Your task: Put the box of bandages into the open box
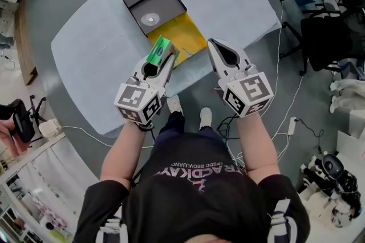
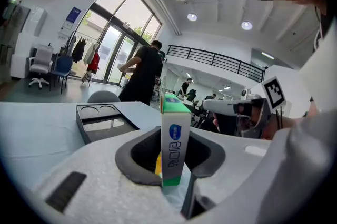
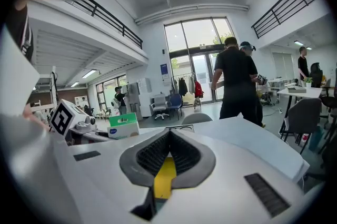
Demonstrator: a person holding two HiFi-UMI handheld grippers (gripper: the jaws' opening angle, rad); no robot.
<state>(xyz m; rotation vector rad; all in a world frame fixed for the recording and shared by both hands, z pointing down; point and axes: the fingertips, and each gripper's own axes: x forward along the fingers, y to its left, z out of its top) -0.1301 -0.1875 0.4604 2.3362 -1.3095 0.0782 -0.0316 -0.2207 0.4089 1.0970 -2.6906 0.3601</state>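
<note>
1. The left gripper (image 1: 162,58) has its jaws partly closed on the green-and-white box of bandages (image 1: 159,51), which stands upright between the pads in the left gripper view (image 2: 174,144).
2. The right gripper (image 1: 215,47) has its jaws together with nothing between them.
3. The bandage box hangs over the yellow sheet (image 1: 188,33), just short of the open black box (image 1: 168,5) on the blue-covered table (image 1: 91,53).
4. Pickup looks done. What remains, I judge, is carrying the box forward over the black box, lowering it in and letting go.
</note>
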